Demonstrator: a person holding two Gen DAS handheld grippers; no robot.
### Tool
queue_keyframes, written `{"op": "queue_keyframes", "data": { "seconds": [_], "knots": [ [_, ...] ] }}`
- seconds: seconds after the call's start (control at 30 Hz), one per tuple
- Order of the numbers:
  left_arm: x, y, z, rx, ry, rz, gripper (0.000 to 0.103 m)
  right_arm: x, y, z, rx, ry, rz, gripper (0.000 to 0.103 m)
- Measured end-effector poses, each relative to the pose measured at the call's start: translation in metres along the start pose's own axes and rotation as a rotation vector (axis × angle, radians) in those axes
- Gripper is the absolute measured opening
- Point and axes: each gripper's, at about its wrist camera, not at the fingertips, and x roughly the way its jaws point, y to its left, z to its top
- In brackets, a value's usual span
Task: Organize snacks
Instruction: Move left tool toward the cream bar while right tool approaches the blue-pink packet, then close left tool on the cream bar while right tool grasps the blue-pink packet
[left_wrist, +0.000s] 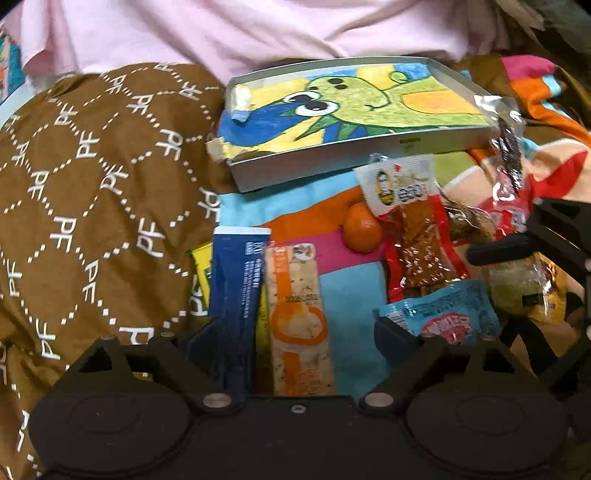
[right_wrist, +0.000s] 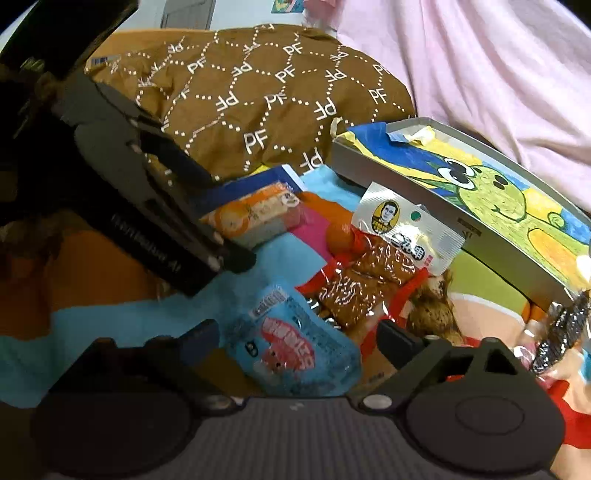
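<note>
Below the grey tray (left_wrist: 325, 155), both grippers' fingers (left_wrist: 201, 336) (right_wrist: 397, 341) stand apart over scattered snack packets (right_wrist: 291, 350).

Shallow grey metal tray (left_wrist: 369, 146) lined with a green cartoon drawing, empty, lying tilted beyond scattered snacks: dark blue stick packet (left_wrist: 240, 291), orange-and-white bar wrapper (left_wrist: 299, 317), small orange fruit (left_wrist: 362, 229), red clear-fronted dried-meat pouch (left_wrist: 417, 243), light blue candy bag (right_wrist: 291, 343).

Each wrist camera looks forward and steeply down, close over the snacks. Both views share the tray (left_wrist: 354, 147) (right_wrist: 388, 162) at twelve to two o'clock.
</note>
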Motion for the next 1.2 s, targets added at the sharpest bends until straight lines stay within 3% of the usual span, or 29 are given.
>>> {"op": "queue_keyframes", "data": {
  "seconds": [0.3,0.47,0.6,0.97,1.2],
  "knots": [
    [0.003,-0.003,0.003,-0.028,0.059,-0.023,0.072,0.005,-0.013,-0.012,0.039,0.027,0.080,0.081],
    [0.004,0.001,0.005,-0.037,0.081,-0.029,0.049,-0.006,-0.011,-0.015,0.017,0.015,0.105,0.077],
    [0.007,0.007,0.006,-0.051,0.089,-0.037,0.046,-0.008,-0.007,-0.015,-0.014,0.008,0.110,0.078],
    [0.021,0.018,0.003,-0.109,0.136,-0.086,0.046,0.012,0.013,-0.015,-0.173,0.019,-0.001,0.082],
    [0.018,0.014,0.000,-0.132,0.139,-0.103,0.038,0.014,0.008,-0.016,-0.138,0.039,0.013,0.073]
  ]
}}
